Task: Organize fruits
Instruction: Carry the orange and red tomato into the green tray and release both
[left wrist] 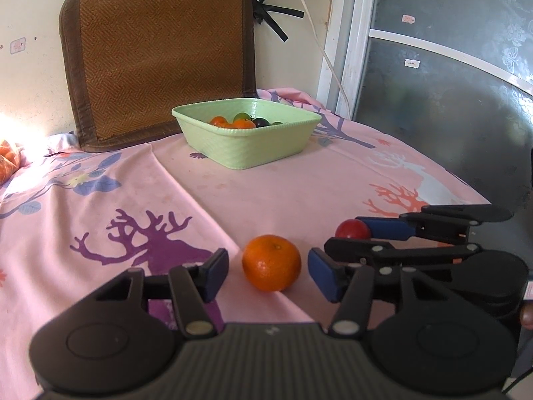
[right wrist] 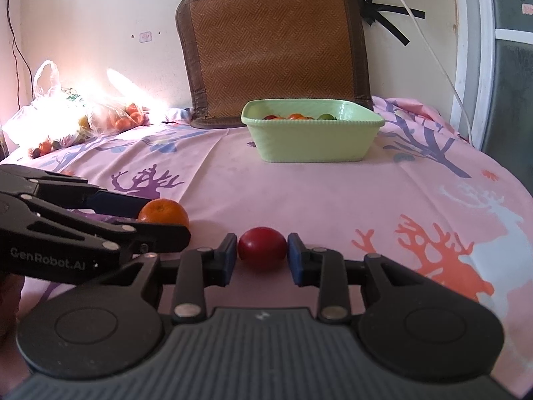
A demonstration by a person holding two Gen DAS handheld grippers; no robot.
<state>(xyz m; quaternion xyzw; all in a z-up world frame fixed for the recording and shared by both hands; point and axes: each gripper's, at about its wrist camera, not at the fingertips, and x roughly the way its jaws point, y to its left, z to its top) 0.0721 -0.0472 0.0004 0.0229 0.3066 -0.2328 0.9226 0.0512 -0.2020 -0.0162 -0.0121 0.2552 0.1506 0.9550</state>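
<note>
An orange (left wrist: 270, 262) lies on the pink cloth between the fingers of my left gripper (left wrist: 268, 273), which is open with a gap on each side of the fruit. It also shows in the right wrist view (right wrist: 163, 214). A red round fruit (right wrist: 262, 246) sits on the cloth between the pads of my right gripper (right wrist: 262, 257), which touch or nearly touch both its sides. The red fruit also shows in the left wrist view (left wrist: 352, 229). A light green basket (left wrist: 248, 148) holding several fruits stands at the back, also in the right wrist view (right wrist: 309, 140).
A brown woven cushion (right wrist: 273, 46) leans on the wall behind the basket. Plastic bags of fruit (right wrist: 66, 116) lie at the far left. A white cable (left wrist: 319, 43) hangs down the wall. A glass door (left wrist: 449, 66) stands at the right. The table edge curves at the right.
</note>
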